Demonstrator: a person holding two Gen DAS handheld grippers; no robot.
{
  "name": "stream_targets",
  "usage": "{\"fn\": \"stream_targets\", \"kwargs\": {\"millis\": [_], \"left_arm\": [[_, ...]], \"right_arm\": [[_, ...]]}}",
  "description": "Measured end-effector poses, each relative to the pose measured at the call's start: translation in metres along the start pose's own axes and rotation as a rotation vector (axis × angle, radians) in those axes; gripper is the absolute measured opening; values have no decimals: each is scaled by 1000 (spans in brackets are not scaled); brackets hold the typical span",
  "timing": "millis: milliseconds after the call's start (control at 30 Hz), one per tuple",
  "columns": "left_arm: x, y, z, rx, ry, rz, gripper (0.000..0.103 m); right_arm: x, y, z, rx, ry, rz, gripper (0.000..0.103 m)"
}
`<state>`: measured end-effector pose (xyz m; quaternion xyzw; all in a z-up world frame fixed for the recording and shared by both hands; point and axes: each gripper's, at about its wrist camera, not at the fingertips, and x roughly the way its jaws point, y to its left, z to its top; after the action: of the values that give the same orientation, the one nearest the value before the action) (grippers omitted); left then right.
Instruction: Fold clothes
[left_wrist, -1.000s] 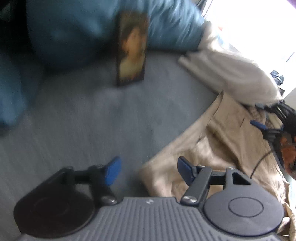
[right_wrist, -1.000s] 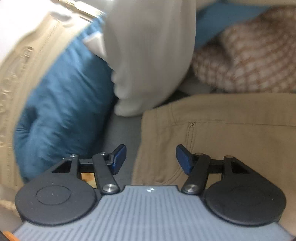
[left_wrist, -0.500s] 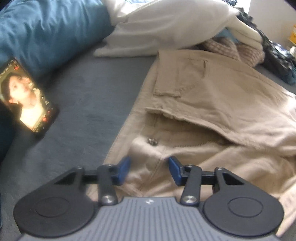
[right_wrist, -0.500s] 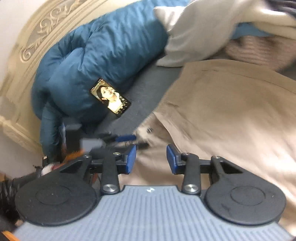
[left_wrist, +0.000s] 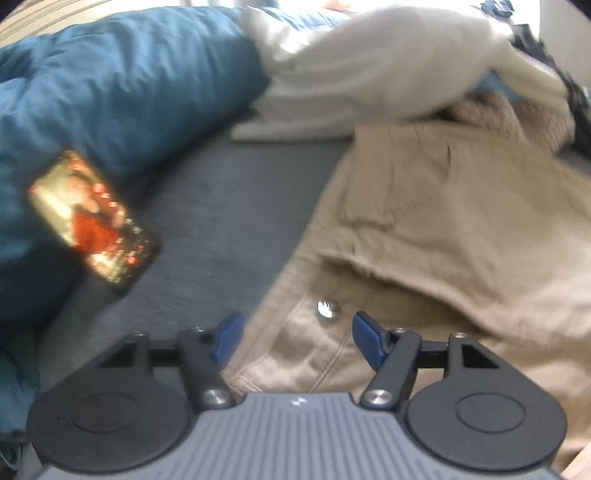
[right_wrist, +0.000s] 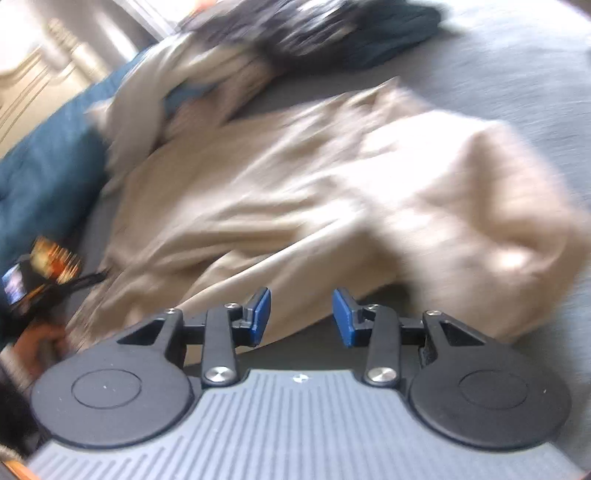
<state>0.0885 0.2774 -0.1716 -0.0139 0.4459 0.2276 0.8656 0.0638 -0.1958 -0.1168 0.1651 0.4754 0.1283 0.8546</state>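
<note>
Khaki trousers (left_wrist: 461, 221) are lying under my left gripper (left_wrist: 297, 338), tilting downward at lower centre, jaws opening over the waistband, gripping nothing; my right gripper (right_wrist: 301, 315) is opening too, empty.

Phone (left_wrist: 90, 220): lit screen, leaning against the blue duvet (left_wrist: 122, 85).
Bed (left_wrist: 221, 206): grey sheet, bare between duvet and clothes.
Headboard (right_wrist: 33, 74): cream, carved, blurred.

Left gripper (left_wrist: 297, 341) opening, right gripper (right_wrist: 301, 317) — seemingly — opening
</note>
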Motion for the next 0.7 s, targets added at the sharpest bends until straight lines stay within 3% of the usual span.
{"fn": "stream_targets", "kwargs": {"millis": [167,300,467,567,700], "left_arm": [[-38,-16,7,-55,-77,-2,73],[-67,-59,5,-8,-87,-148,77],[-99,-141,-6,163,-37,-446,79],[-113,-195,-20,349,-1,-580,86],[-124,-246,-51,578,-21,-569,85]], "right_arm": [[-23,-26,8,-178,-81,-172,41],[-41,-36,7,-221,-150,-177,47],[-56,-61,5,-146,-182,-200,52],[-57,-83,3,-42,-168,-204,54],[-54,-120,-11,160,-111,-140,55]]}}
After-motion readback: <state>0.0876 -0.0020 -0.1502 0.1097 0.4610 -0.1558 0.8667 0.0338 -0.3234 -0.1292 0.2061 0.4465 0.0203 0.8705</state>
